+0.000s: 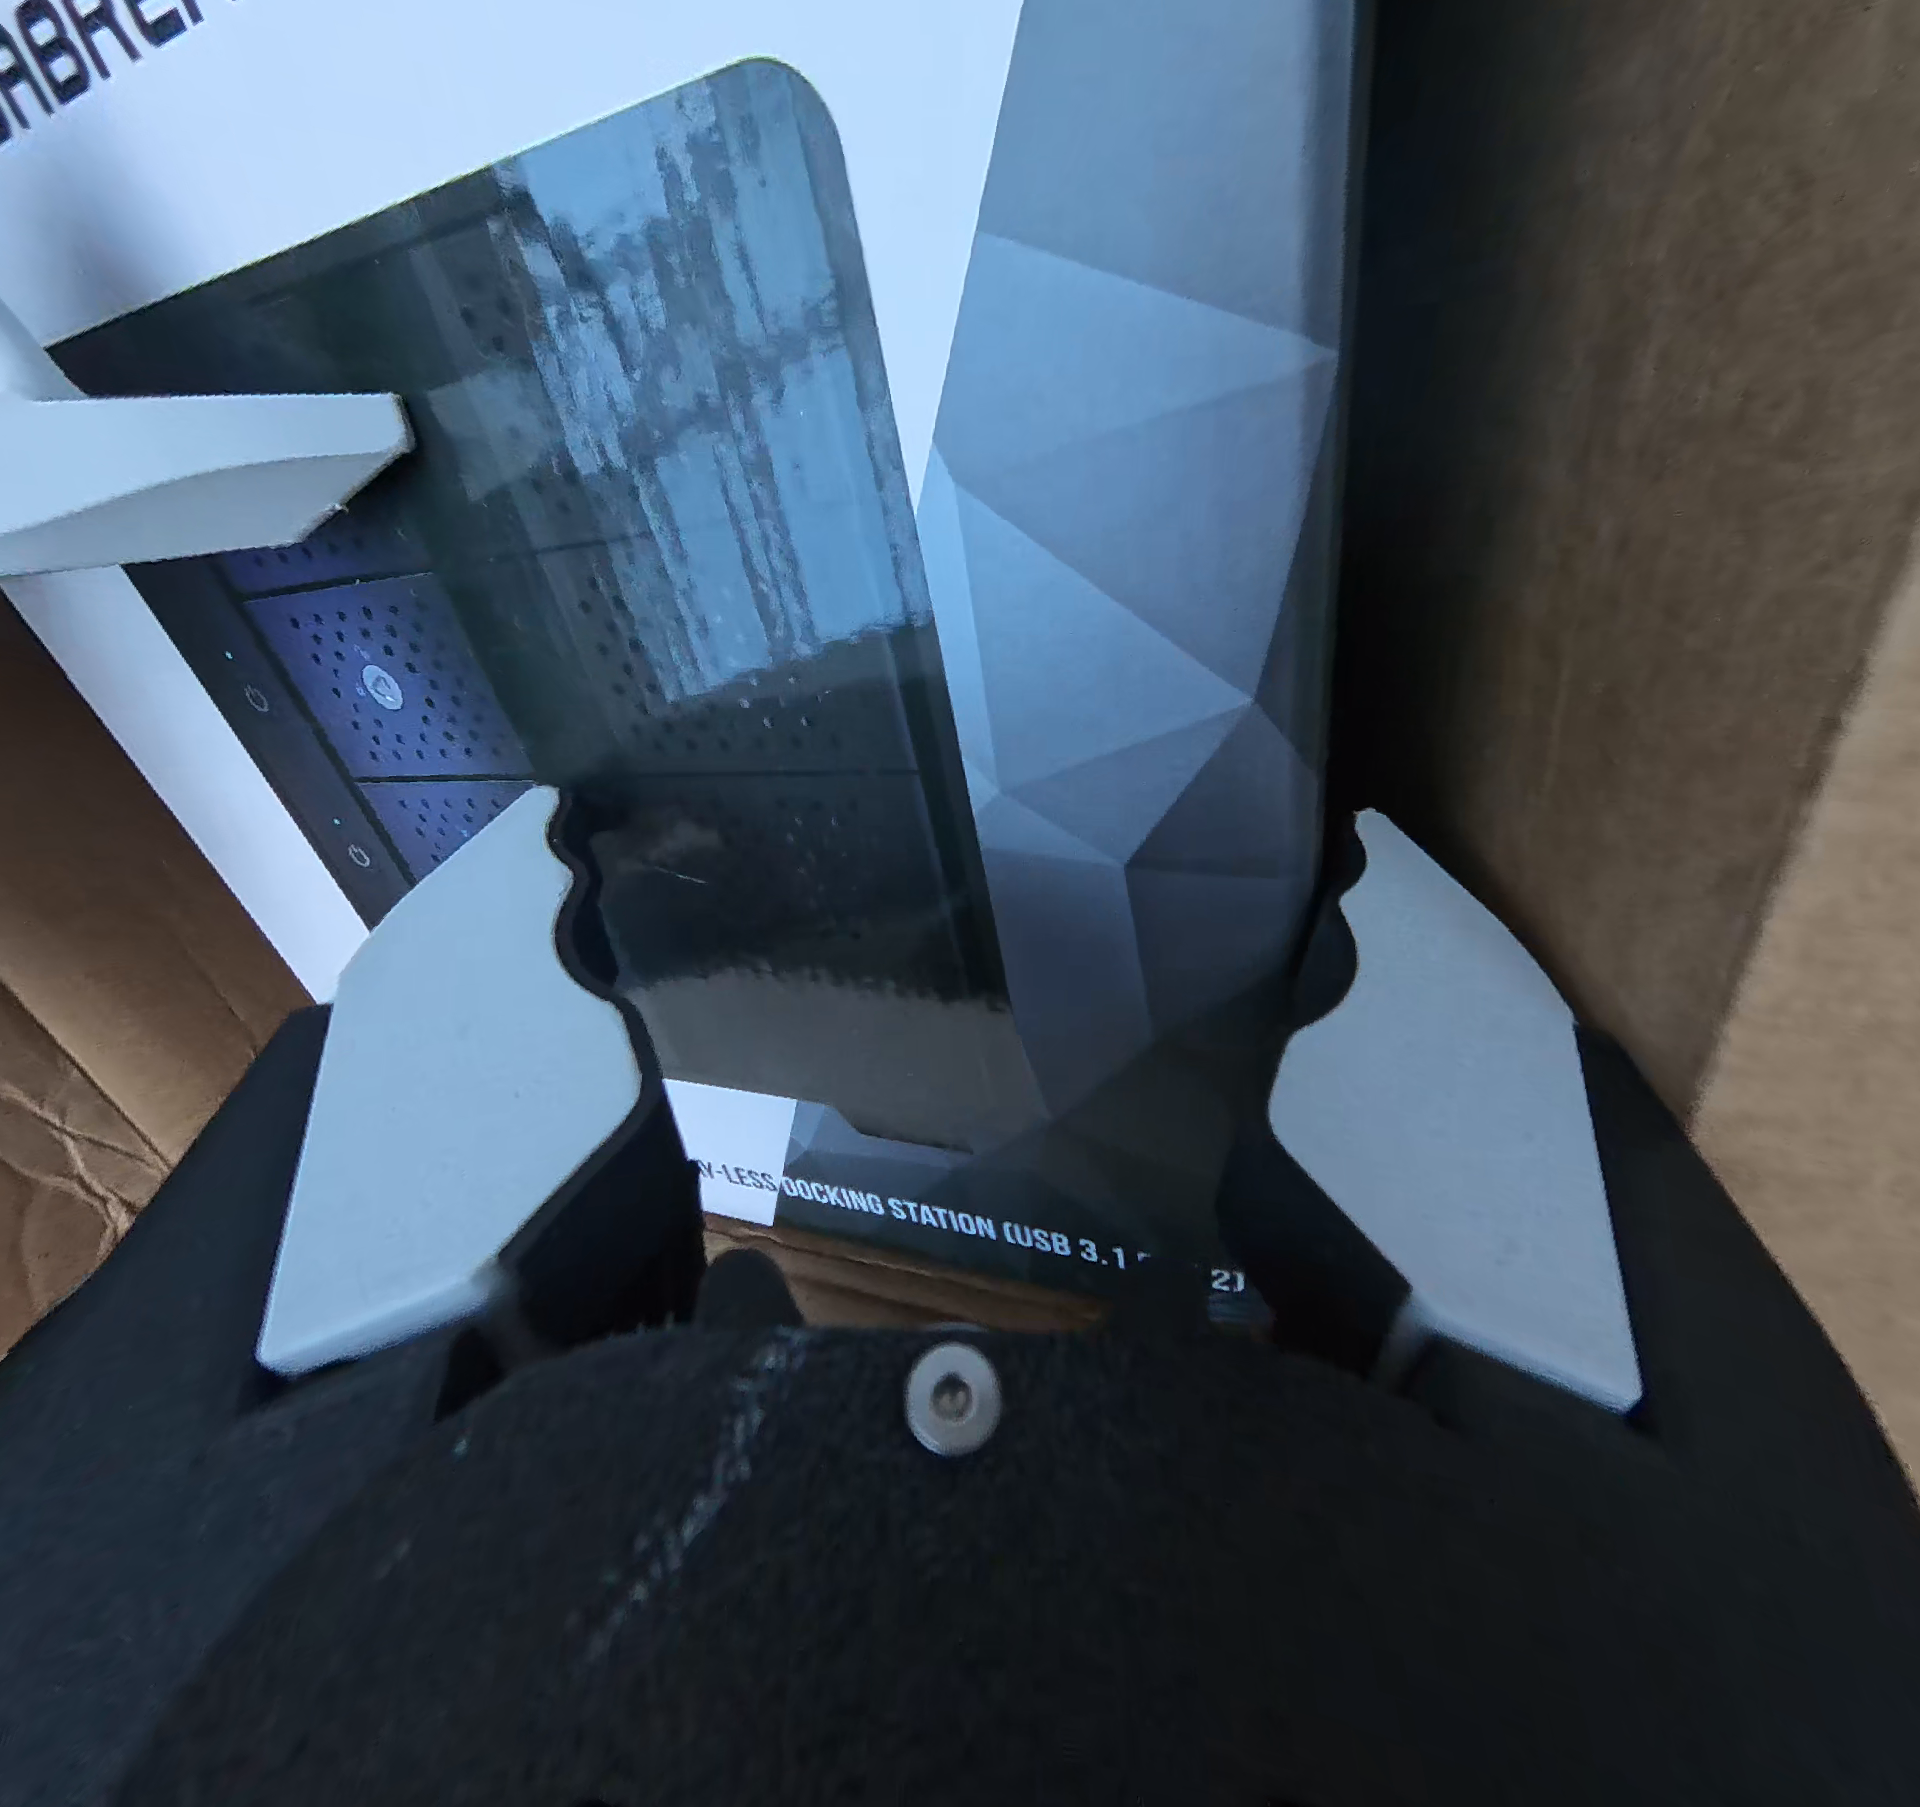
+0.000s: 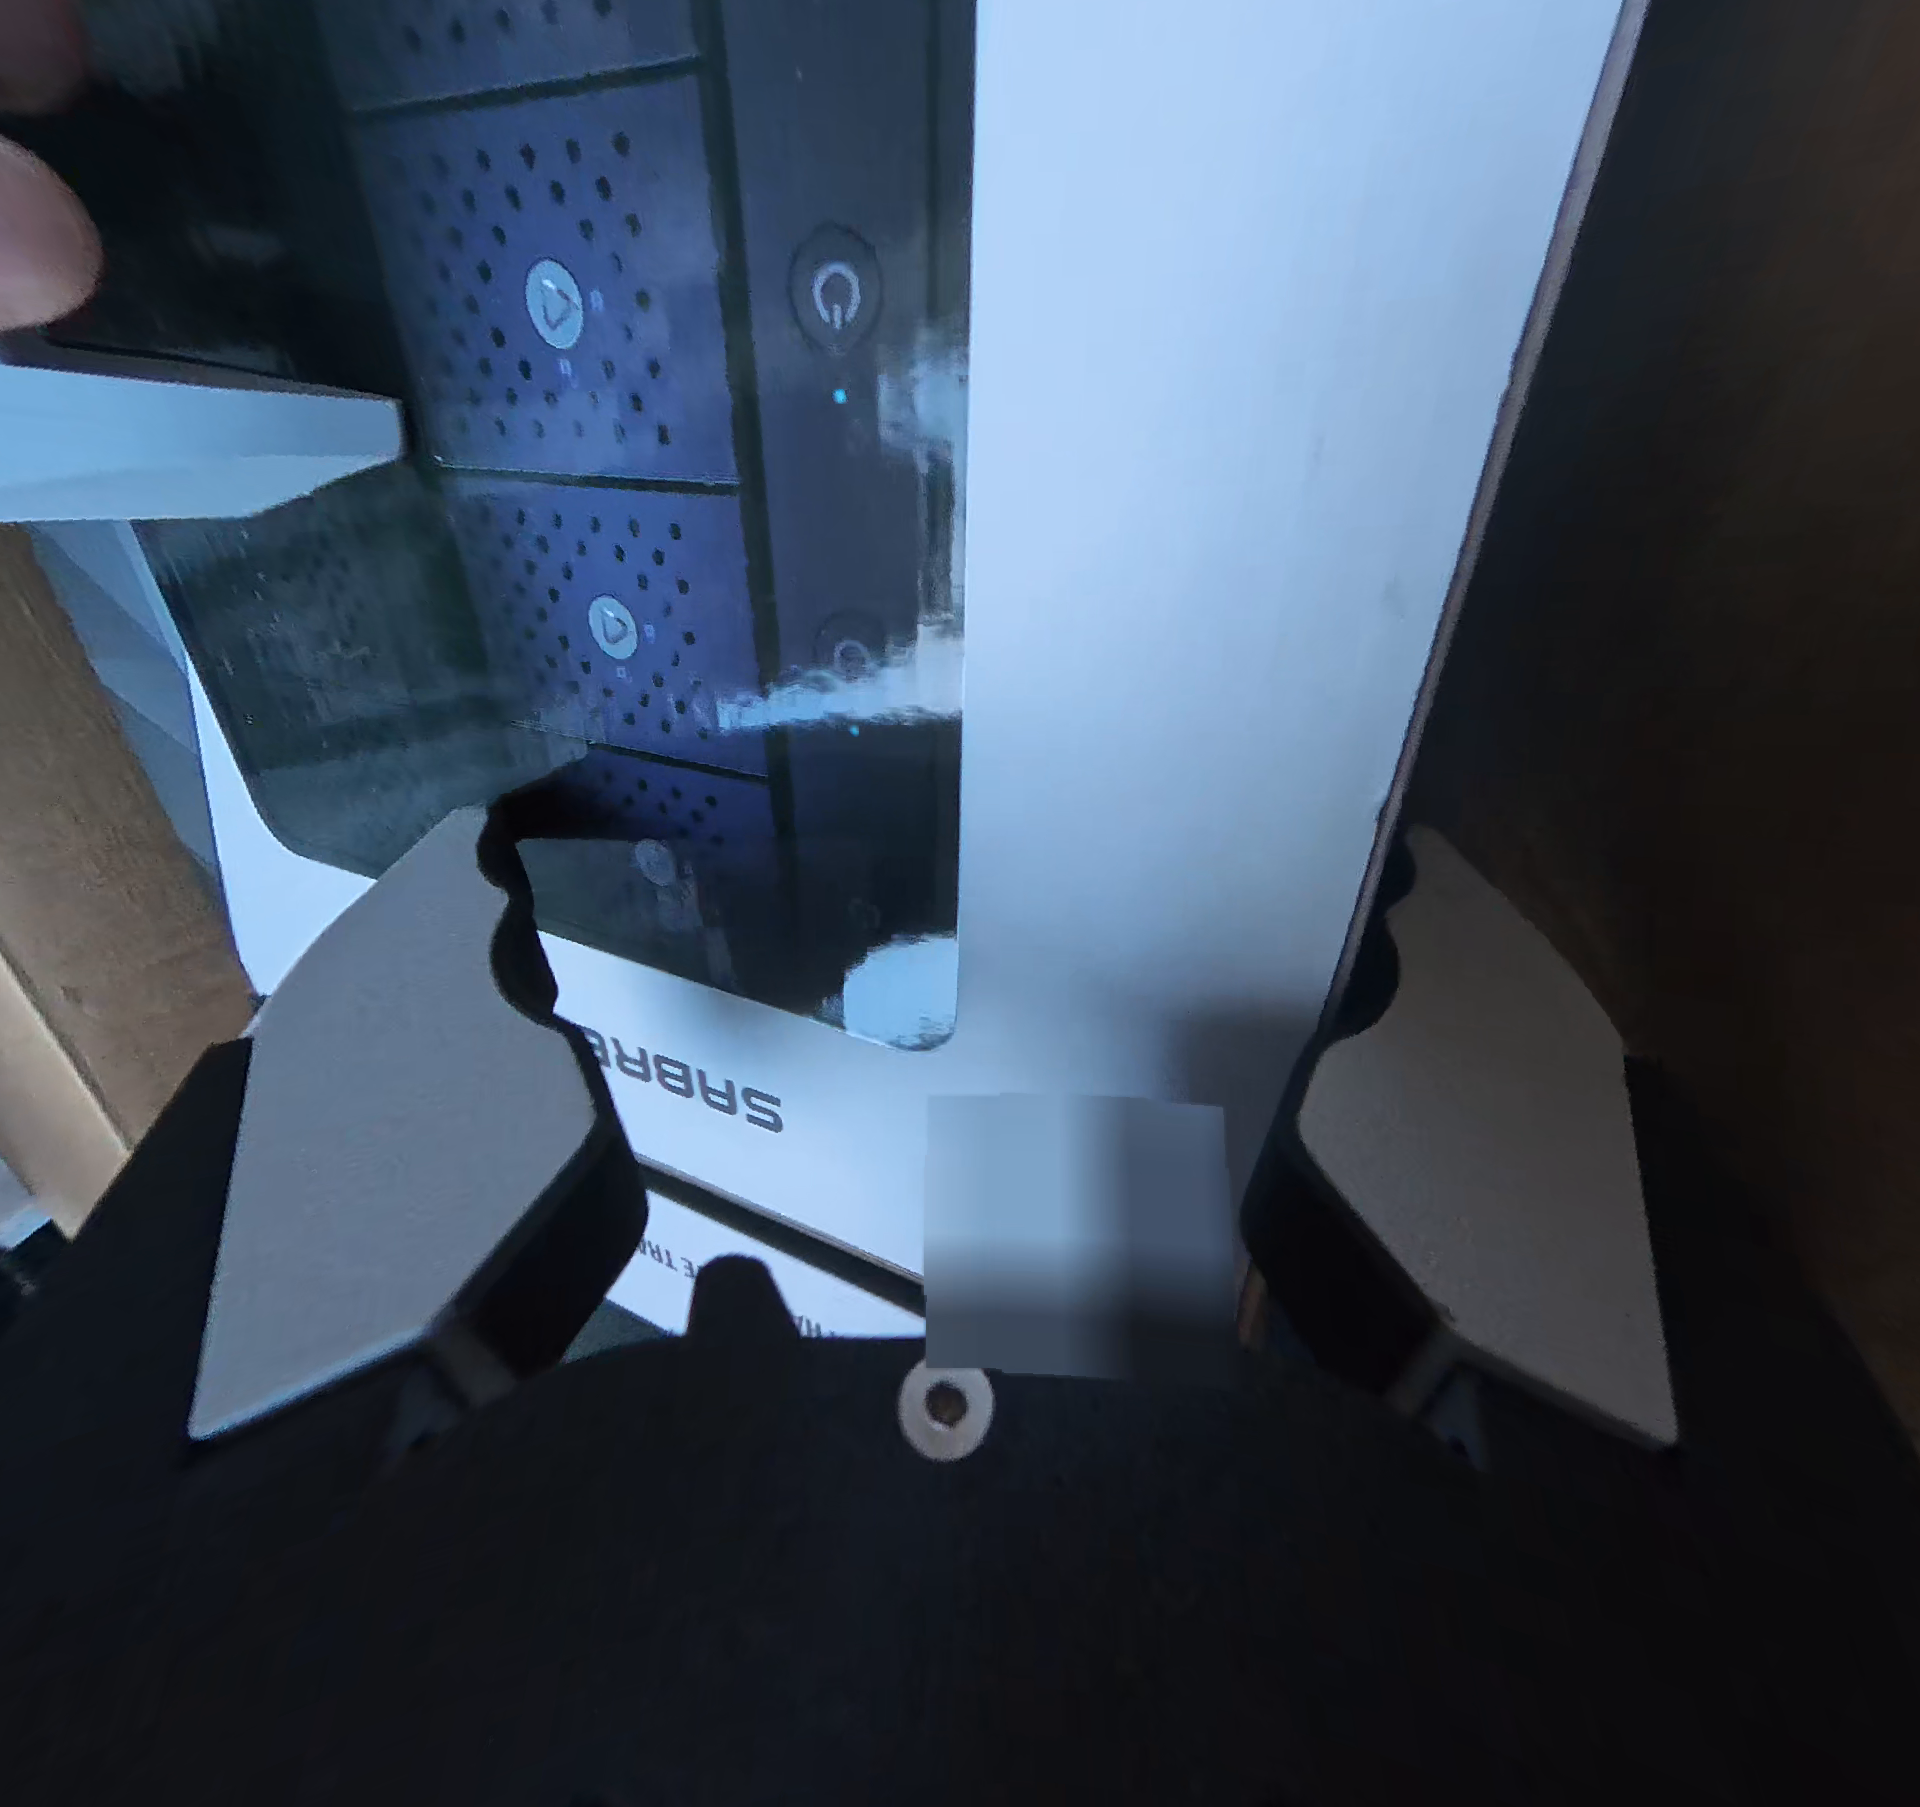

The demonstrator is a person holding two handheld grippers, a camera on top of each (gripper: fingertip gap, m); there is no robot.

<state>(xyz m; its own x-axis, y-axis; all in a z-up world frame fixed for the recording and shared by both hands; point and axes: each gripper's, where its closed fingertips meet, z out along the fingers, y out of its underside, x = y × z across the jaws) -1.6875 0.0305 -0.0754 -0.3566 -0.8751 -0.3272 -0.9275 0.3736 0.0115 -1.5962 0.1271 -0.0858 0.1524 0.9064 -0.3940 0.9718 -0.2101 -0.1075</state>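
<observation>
The left gripper [image 1: 961, 926] has its two grey fingers spread wide, one on each side of a corner edge of a white and grey product box [image 1: 665, 95]. The left finger lies over the glossy printed picture on the box's front face. The right finger [image 1: 1455, 1082] sits in the narrow gap between the box's grey patterned side and the wall of a brown cardboard carton [image 1: 1662, 407]. The fingers seem to touch the box only lightly or not at all, so I judge this gripper as released, not clamping.

The right gripper [image 2: 951, 936] is in a similar pose at another edge of the same product box [image 2: 1195, 407]. Its fingers are also apart, one over the dark printed face and the other in the gap beside the carton wall [image 2: 1714, 614]. In both views a pale grey finger of the other gripper [image 2: 197, 453] reaches in from the left against the printed face. Blurred fingertips of a person's hand [image 2: 42, 199] show at the upper left of the right wrist view.

The product box stands inside the carton, close to one wall. Crumpled brown paper [image 1: 83, 1082] lies on the carton's bottom beside it.

The printed faces are glossy, so a finger could slip on them. The gap at the wall is tight, and the outer finger could catch on the cardboard or scrape the box's edge. If only one side is gripped, the box may tilt and jam against the wall.
</observation>
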